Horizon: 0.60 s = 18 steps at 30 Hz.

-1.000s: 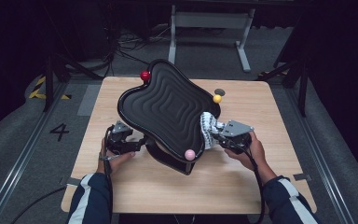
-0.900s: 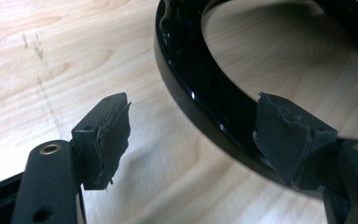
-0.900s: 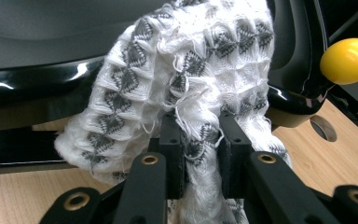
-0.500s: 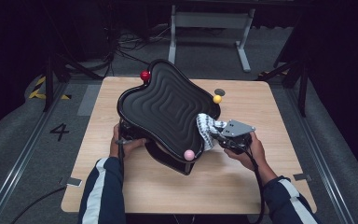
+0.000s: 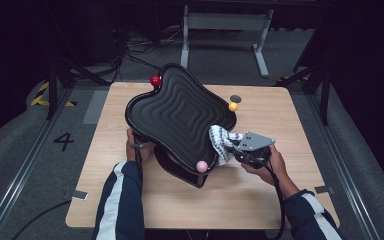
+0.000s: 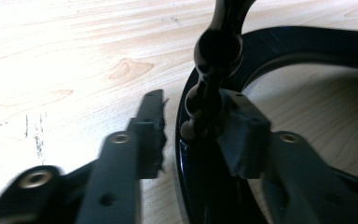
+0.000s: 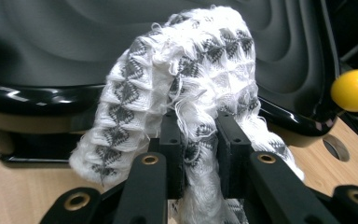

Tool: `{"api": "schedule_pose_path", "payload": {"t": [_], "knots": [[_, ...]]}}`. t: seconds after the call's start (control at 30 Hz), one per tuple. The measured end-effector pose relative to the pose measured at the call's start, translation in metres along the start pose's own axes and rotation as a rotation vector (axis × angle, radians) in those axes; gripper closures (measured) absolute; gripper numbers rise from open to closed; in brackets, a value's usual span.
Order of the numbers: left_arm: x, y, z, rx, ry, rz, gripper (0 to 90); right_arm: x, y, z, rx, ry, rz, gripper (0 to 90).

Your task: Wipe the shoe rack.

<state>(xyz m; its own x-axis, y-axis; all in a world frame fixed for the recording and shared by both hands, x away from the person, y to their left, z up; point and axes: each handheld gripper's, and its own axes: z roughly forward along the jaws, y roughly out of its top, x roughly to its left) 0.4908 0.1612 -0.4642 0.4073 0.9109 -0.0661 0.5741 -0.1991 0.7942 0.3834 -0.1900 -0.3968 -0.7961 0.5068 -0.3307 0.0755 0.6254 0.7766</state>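
A white-and-grey patterned woven cloth (image 7: 186, 93) is pinched between the jaws of the right gripper (image 5: 240, 150) and draped over the near right rim of the tilted black wavy-surfaced plastic tray (image 5: 180, 112), which stands on its black stand on the light wooden table (image 5: 280, 195). The jaws of the left gripper (image 6: 193, 135) have just been closing around the stand's black knobbed post (image 6: 209, 93); the right pad touches it, the left pad still stands just clear. If wiping pressure is applied before that hold is firm, the tray could tip or slide across the table, and the loosely bunched cloth could be pulled from the pinch or snagged on the small yellow ball (image 7: 354, 89) at the tray's rim.
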Motion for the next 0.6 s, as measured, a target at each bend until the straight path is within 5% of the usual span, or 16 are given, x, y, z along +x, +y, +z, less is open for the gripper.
{"api": "schedule_pose_path", "payload": {"t": [0.1,0.2,0.3,0.6], "knots": [[0.000,0.002,-0.001,0.031,-0.026,0.023,73.2,0.004,0.003,-0.002,-0.006,0.023,-0.023,75.9],[-0.002,0.000,-0.001,0.006,0.026,0.038,74.7,0.008,0.005,-0.002,-0.001,0.024,-0.048,75.9],[-0.001,0.000,-0.003,0.012,0.023,0.040,74.8,0.008,0.005,0.003,0.023,0.003,-0.059,76.1],[0.001,-0.009,-0.019,0.044,-0.021,0.084,74.8,-0.020,0.005,0.023,0.064,-0.061,0.025,77.5]]}}
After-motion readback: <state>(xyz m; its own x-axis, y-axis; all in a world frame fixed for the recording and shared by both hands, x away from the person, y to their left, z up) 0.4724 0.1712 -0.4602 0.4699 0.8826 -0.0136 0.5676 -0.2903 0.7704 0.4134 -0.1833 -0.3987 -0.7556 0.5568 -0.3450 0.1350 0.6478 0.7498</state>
